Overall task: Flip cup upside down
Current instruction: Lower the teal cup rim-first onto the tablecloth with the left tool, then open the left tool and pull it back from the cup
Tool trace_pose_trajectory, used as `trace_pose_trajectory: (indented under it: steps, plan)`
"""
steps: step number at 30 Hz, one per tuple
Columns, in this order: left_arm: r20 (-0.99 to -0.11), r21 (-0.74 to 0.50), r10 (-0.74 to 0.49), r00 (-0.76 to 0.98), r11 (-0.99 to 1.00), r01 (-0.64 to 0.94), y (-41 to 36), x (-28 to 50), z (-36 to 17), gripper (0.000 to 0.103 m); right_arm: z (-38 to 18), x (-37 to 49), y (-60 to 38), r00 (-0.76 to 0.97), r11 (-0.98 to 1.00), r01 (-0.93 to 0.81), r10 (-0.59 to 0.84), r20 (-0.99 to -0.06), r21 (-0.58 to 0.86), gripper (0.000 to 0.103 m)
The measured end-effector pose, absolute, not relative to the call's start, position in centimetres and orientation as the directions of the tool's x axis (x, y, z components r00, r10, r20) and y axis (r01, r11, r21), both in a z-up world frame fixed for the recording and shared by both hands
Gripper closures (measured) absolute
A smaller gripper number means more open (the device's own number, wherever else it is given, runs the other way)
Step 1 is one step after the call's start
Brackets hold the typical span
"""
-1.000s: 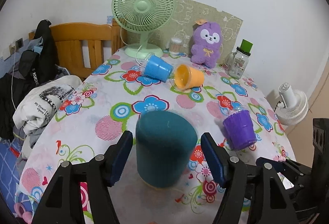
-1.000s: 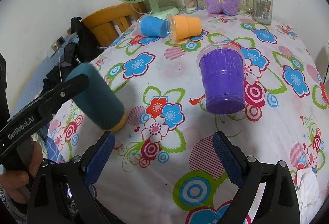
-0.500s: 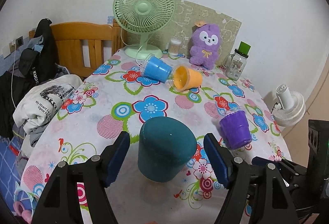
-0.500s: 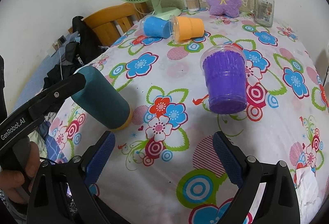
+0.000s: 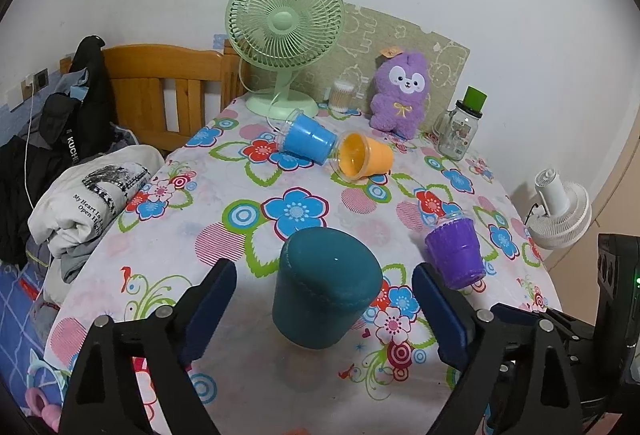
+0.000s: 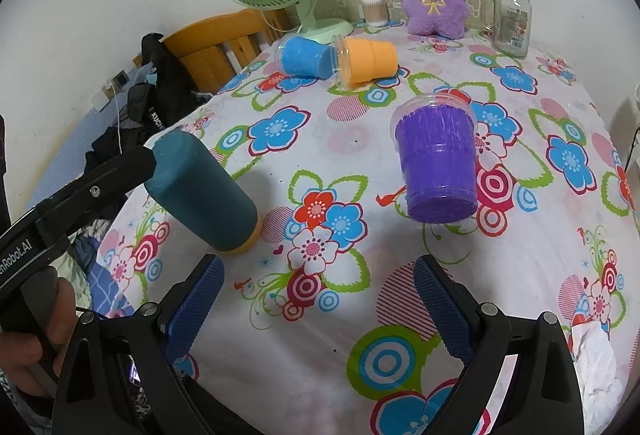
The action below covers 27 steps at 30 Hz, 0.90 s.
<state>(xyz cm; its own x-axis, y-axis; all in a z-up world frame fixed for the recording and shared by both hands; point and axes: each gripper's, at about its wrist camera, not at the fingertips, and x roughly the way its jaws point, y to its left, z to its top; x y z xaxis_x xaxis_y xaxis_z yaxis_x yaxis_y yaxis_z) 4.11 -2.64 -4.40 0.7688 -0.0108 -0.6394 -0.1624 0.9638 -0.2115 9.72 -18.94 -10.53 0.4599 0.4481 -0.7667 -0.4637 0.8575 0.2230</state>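
A teal cup (image 5: 326, 291) stands upside down on the flowered tablecloth, its yellow rim on the cloth; it also shows in the right wrist view (image 6: 202, 193). My left gripper (image 5: 322, 309) is open, its blue pads on either side of the cup and apart from it. A purple cup (image 6: 438, 161) stands upright in a clear plastic cup, ahead of my right gripper (image 6: 318, 303), which is open and empty above the cloth. The purple cup also shows in the left wrist view (image 5: 456, 249).
A blue cup (image 5: 308, 139) and an orange cup (image 5: 362, 157) lie on their sides at the back. Behind them stand a green fan (image 5: 282, 35), a purple plush toy (image 5: 400, 93), a glass jar (image 5: 458, 133) and a cotton-swab box (image 5: 342, 95). A wooden chair (image 5: 160, 91) with clothes stands at the left.
My left gripper has pulled back and up from the teal cup, which stays upside down on the cloth. The right gripper has barely moved.
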Motion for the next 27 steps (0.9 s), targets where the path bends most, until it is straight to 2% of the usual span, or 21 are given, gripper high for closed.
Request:
trace_pose_trajectory:
  steps: [14, 23, 27]
  plan:
    - [-0.626, -0.218, -0.014, 0.78, 0.963, -0.157, -1.7, 3.5, -3.4, 0.008, -8.9, 9.0, -18.5, 0.527, 0.883, -0.442, 0.399, -0.751, 0.159, 0.006]
    - [-0.584, -0.213, 0.013, 0.812, 0.963, -0.168, -0.8, 2.5, -1.7, 0.007, -5.7, 7.3, -18.0, 0.64, 0.898, -0.433, 0.363, -0.677, 0.073, 0.006]
    - [-0.551, -0.195, 0.045, 0.833, 0.964, -0.181, -0.6, 1.7, -0.7, 0.004, -4.0, 6.6, -18.7, 0.698, 0.898, -0.427, 0.402, -0.592, 0.105, 0.006]
